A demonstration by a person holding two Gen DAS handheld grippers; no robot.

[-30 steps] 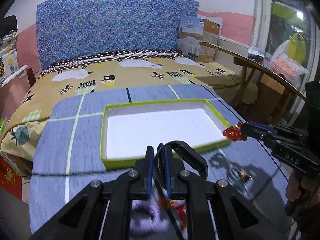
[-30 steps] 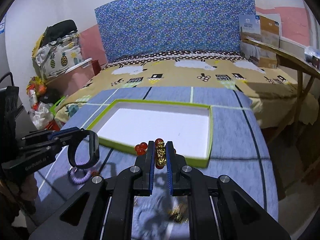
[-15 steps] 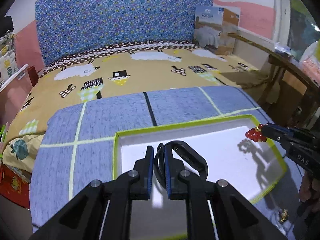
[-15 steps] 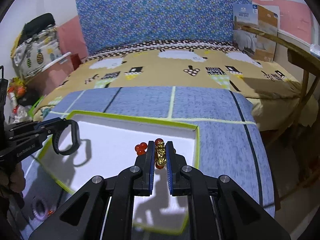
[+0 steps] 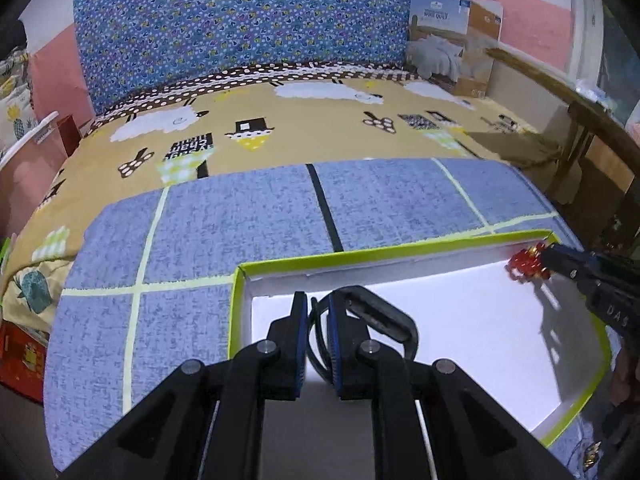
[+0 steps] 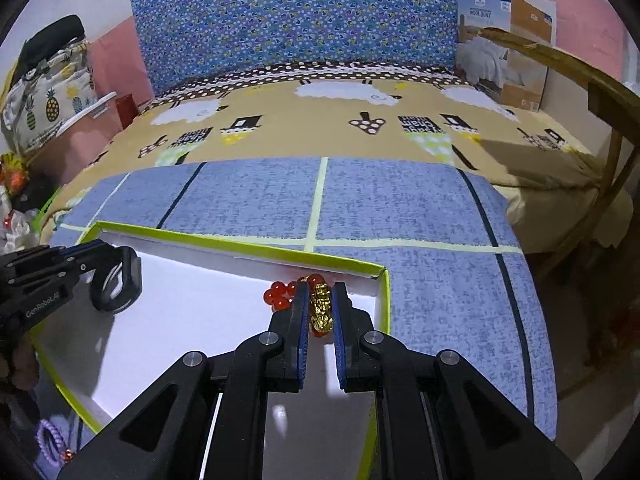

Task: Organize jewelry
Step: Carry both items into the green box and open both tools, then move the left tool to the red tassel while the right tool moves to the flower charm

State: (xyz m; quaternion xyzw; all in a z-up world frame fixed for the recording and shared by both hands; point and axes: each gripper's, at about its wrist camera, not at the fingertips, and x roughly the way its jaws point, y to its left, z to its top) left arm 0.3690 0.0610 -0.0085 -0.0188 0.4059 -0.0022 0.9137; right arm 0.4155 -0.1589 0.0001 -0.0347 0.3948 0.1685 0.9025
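A shallow white tray with a lime-green rim (image 5: 360,254) (image 6: 240,246) lies on the blue checked mat. My left gripper (image 5: 318,308) is shut on a black band bracelet (image 5: 384,316), held low over the tray's far left corner; the right wrist view shows the black band (image 6: 118,284) at its left. My right gripper (image 6: 320,300) is shut on a red bead bracelet with a gold charm (image 6: 320,306), held over the tray's far right corner. In the left wrist view the red beads (image 5: 528,266) hang from the right gripper's tip.
The blue mat (image 5: 240,232) lies on a bed with a yellow patterned sheet (image 5: 300,128). A purple coil band (image 6: 50,440) and a small gold piece (image 5: 590,452) lie on the mat near the tray's front. A wooden chair (image 6: 600,92) stands to the right.
Both grippers have moved forward and down, from the mat in front of the tray to over its far corners, each still shut on its bracelet.
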